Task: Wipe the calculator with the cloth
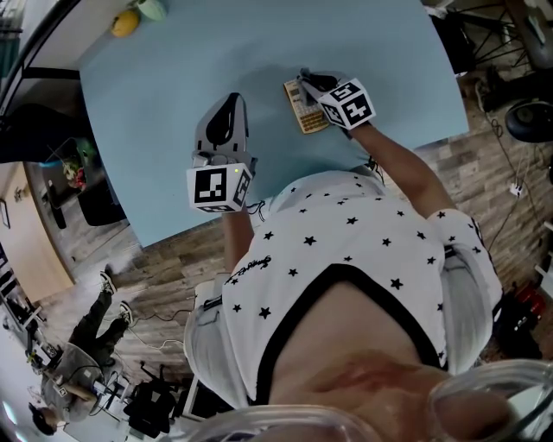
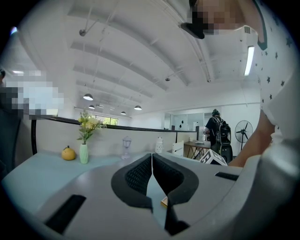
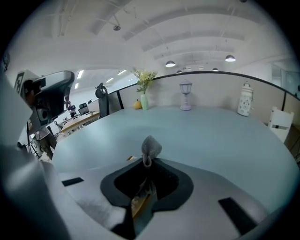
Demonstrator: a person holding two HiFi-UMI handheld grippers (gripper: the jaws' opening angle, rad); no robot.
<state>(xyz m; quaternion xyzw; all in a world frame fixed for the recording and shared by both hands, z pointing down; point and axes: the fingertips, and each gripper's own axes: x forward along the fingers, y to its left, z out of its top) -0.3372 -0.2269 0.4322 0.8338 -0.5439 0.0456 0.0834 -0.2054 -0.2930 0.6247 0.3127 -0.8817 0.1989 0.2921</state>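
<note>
A yellowish calculator [image 1: 304, 110] lies flat on the light blue table [image 1: 173, 78], in front of the person. My right gripper [image 1: 306, 80] hovers over its far end, shut on a grey cloth [image 3: 151, 148]. A tuft of the cloth sticks up past the fingertips, and the calculator [image 3: 139, 204] shows beneath the jaws. My left gripper [image 1: 232, 102] rests over the table to the left of the calculator, apart from it. Its jaws are shut with the tips touching and nothing between them [image 2: 152, 155]. A corner of the calculator [image 2: 164, 201] shows low in the left gripper view.
A yellow fruit [image 1: 125, 23] and a green vase [image 1: 152, 8] stand at the table's far left corner. A small lantern [image 3: 186, 101] and a white jar [image 3: 244, 106] stand along the far edge. The table's near edge runs just before the person's body.
</note>
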